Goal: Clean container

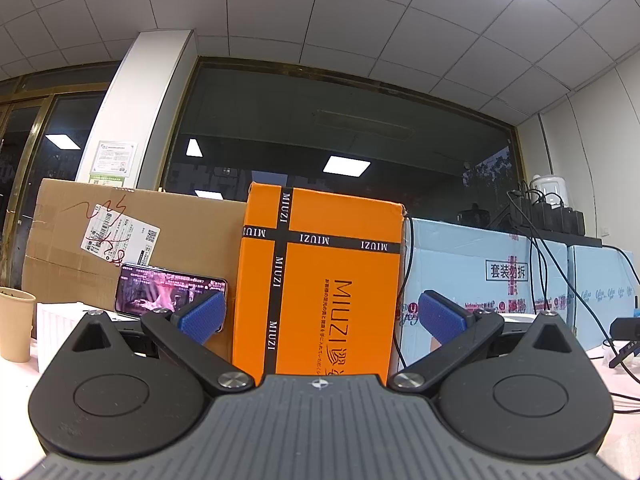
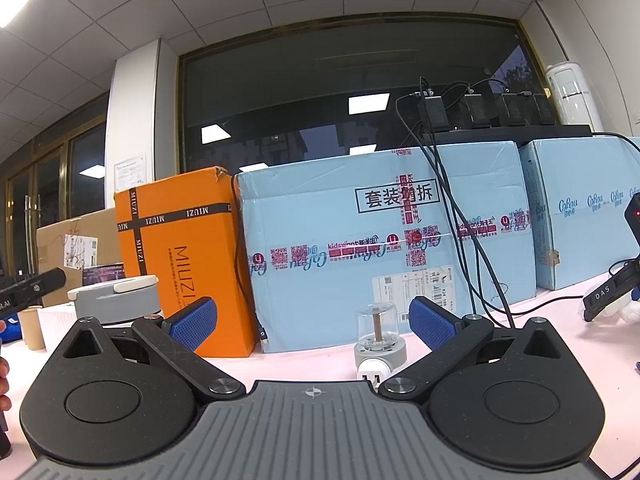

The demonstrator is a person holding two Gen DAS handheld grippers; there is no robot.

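Both grippers stand with fingers spread wide and nothing between them, which reads as a ready posture ahead of any grasp. The left gripper (image 1: 322, 312) faces an orange carton (image 1: 320, 280) standing upright at close range; no container appears between its fingers in that view. The right gripper (image 2: 313, 320) looks along the pink tabletop (image 2: 540, 320) toward a row of pale blue cartons (image 2: 380, 248) set against the far window, apparently as a backdrop.

Likely task item: a grey lidded container (image 2: 118, 300), resting on the tabletop at far left of the right wrist view, beyond the left finger (image 2: 192, 322) and outside the gap. A small clear dome on a grey base (image 2: 378, 336) stands between the fingers, slightly right of centre, ahead of the tips and untouched. Which of the two is meant cannot be settled from these views.
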